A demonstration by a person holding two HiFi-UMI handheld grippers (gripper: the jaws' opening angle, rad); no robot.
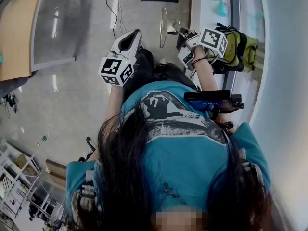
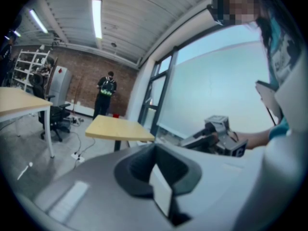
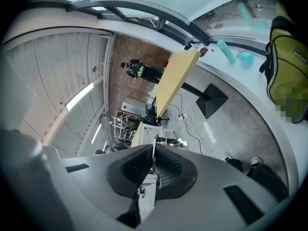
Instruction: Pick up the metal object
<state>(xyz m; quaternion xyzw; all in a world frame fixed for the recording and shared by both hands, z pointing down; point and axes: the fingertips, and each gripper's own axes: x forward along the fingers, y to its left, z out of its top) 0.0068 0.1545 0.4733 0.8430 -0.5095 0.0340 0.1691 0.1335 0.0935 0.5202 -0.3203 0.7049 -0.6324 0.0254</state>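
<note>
In the head view, long dark hair and a teal shirt (image 1: 187,148) filled the lower half and hid most of both arms. The left gripper (image 1: 131,38) was raised in front of the chest, its smooth grey shell pointing away over the grey floor (image 1: 82,95). The right gripper (image 1: 182,32) sat at the end of an outstretched bare forearm and pinched the metal object (image 1: 166,27). This was a thin, shiny bent-wire loop held in the air above the floor, and its exact form was hard to make out. A yellow-green backpack (image 1: 238,49) lay just beside that gripper.

The left gripper view was soft and blurred. The left gripper (image 2: 156,170) showed its dark pads drawn together with nothing between them. Beyond it the right gripper (image 2: 195,139) appeared small, and the metal object could not be picked out there. A wooden table (image 2: 118,128) stood farther off, and a distant person (image 2: 106,93) stood by a brick wall.

In the right gripper view, the ribbed black pads of the right gripper (image 3: 153,170) were clamped on the metal object (image 3: 154,148). It was seen nearly edge-on, as a thin bright strip rising from between the pads. The backpack (image 3: 288,66) was cut off at the right edge. A teal bottle (image 3: 226,51) lay on a pale ledge.
</note>
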